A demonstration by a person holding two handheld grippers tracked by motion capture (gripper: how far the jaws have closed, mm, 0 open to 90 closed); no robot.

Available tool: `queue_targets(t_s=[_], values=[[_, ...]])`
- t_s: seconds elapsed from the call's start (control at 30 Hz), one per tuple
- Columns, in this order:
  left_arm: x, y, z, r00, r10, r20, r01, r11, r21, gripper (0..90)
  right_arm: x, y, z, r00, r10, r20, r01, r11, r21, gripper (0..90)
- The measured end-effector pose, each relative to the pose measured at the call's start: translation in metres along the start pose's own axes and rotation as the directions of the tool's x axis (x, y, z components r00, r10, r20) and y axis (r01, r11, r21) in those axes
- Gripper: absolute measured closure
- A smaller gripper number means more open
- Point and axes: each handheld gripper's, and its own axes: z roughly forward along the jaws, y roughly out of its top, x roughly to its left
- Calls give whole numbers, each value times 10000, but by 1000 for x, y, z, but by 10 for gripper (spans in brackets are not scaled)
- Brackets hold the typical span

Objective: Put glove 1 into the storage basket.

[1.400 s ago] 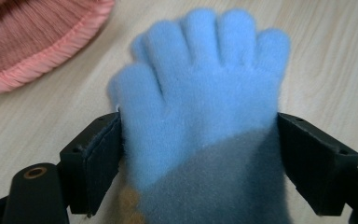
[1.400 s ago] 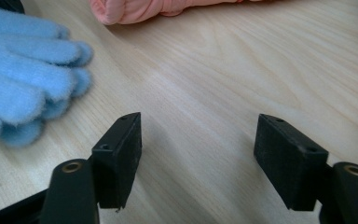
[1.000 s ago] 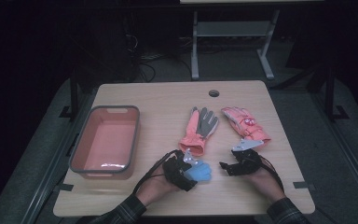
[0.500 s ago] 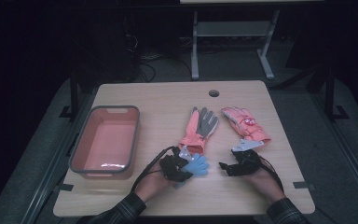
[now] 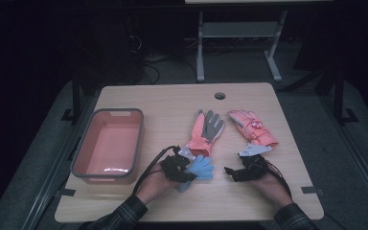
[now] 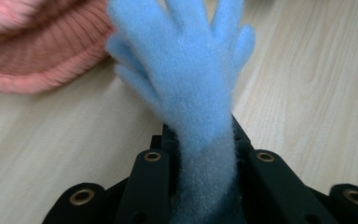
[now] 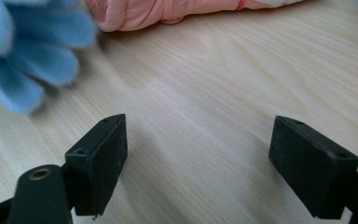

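Observation:
A small fuzzy blue glove (image 5: pixel 202 167) lies at the table's near middle. My left gripper (image 5: pixel 184 168) is shut on its cuff. Its jaws have just been closing, and in the left gripper view the blue glove (image 6: pixel 191 79) runs up from between my left gripper (image 6: pixel 205 158). My right gripper (image 5: pixel 230 171) rests low over the table to the glove's right. It is open and its jaws have just been opening. The right gripper view shows bare wood between my right gripper (image 7: pixel 198 158) and the blue glove (image 7: pixel 23 51) at upper left.
A pink glove with a grey palm (image 5: pixel 205 129) lies just beyond the blue one, its knit cuff (image 6: pixel 32 51) close to my left jaws. A second pink glove (image 5: pixel 251 127) lies beyond my right gripper. A pink tray (image 5: pixel 79 158) stands at the left. A cable hole (image 5: pixel 220 95) sits near the far edge.
My left gripper's jaws have closed onto the blue glove's cuff, and the glove has shifted slightly away from me. The right hand has stayed where it was.

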Motion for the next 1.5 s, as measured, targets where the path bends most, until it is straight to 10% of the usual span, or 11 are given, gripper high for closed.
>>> queue_targets(t_s=[0.93, 1.27, 1.5], values=[[49, -7, -104, 9845, -1532, -854, 1406, 9804, -1378, 758, 0, 0, 0, 10000, -13, -11, 13, 10000, 21, 165], [73, -27, -139, 9579, -2432, -1528, 2094, 9555, -2080, 757, 0, 0, 0, 10000, -21, -10, 21, 10000, 19, 165], [91, -45, -159, 9247, -3146, -2145, 2575, 9316, -2566, 757, 0, 0, 0, 10000, -25, -9, 25, 10000, 25, 165]])
